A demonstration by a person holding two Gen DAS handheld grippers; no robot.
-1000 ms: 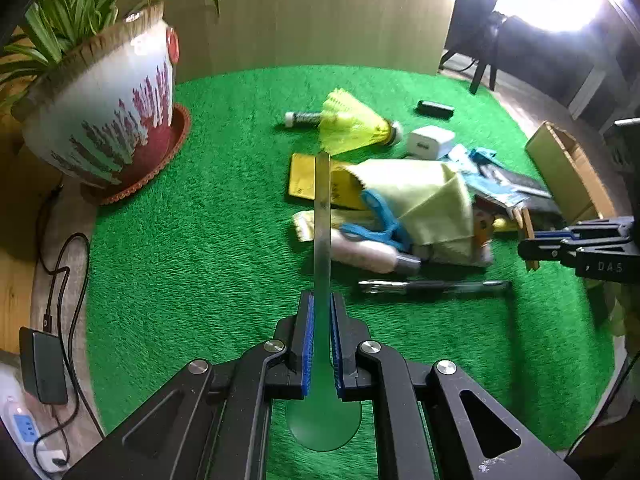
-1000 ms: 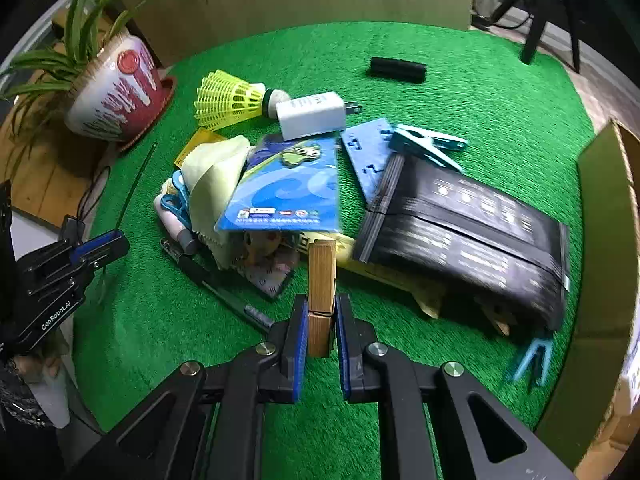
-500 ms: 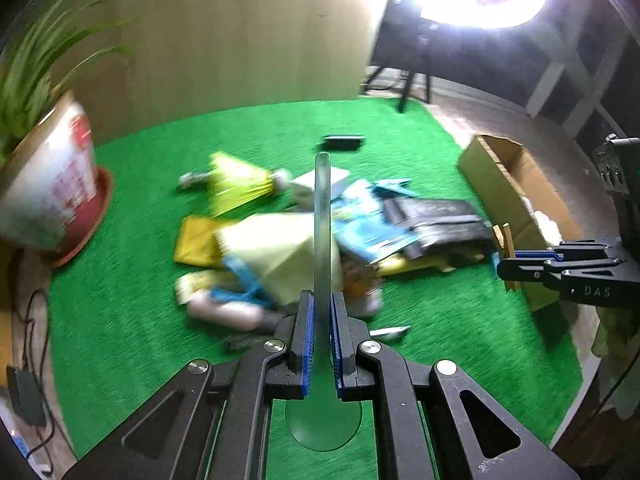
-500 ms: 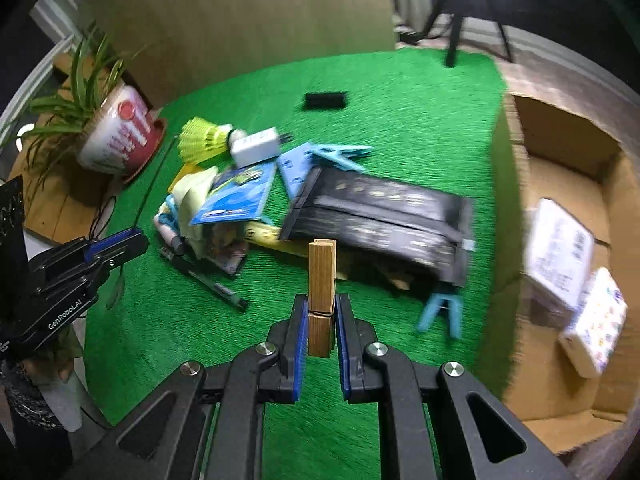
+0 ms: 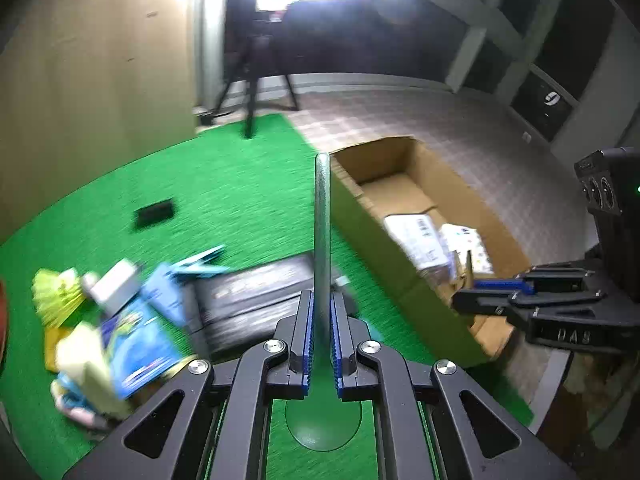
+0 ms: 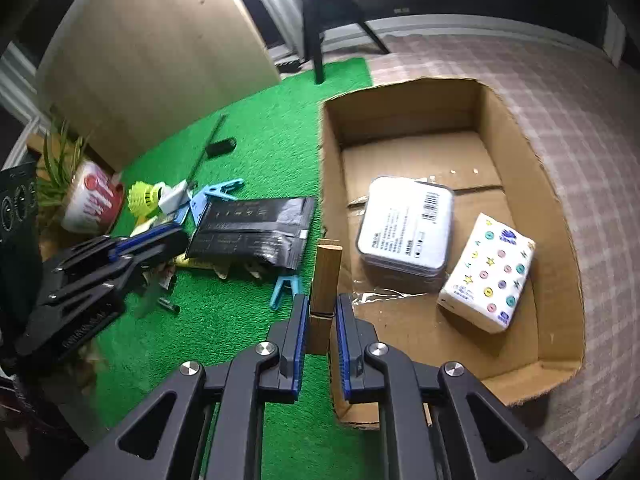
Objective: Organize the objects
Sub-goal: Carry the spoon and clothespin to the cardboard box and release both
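Note:
My left gripper [image 5: 321, 300] is shut on a thin translucent grey-green stick [image 5: 322, 220] with a round flat end; the stick points up toward the open cardboard box [image 5: 376, 240]. My right gripper [image 6: 322, 304] is shut on a wooden clothespin [image 6: 326, 276], held over the left wall of the box [image 6: 560, 208]. In the left wrist view the right gripper [image 5: 464, 304] hovers over the box's near end. In the right wrist view the left gripper [image 6: 176, 240] hangs above the pile on the green mat [image 6: 260, 140].
In the box lie a white-lidded tin [image 6: 406, 224] and a patterned tissue pack [image 6: 488, 272]. The mat holds a black pouch [image 6: 252, 228], two blue clips [image 6: 286, 288], a yellow shuttlecock [image 6: 140, 198], a white charger [image 6: 172, 196] and a plant pot [image 6: 92, 202]. A tripod [image 6: 320, 20] stands behind.
Both grippers have swung to the right, from over the pile toward the cardboard box, each keeping its grip. The box now fills much of the right wrist view.

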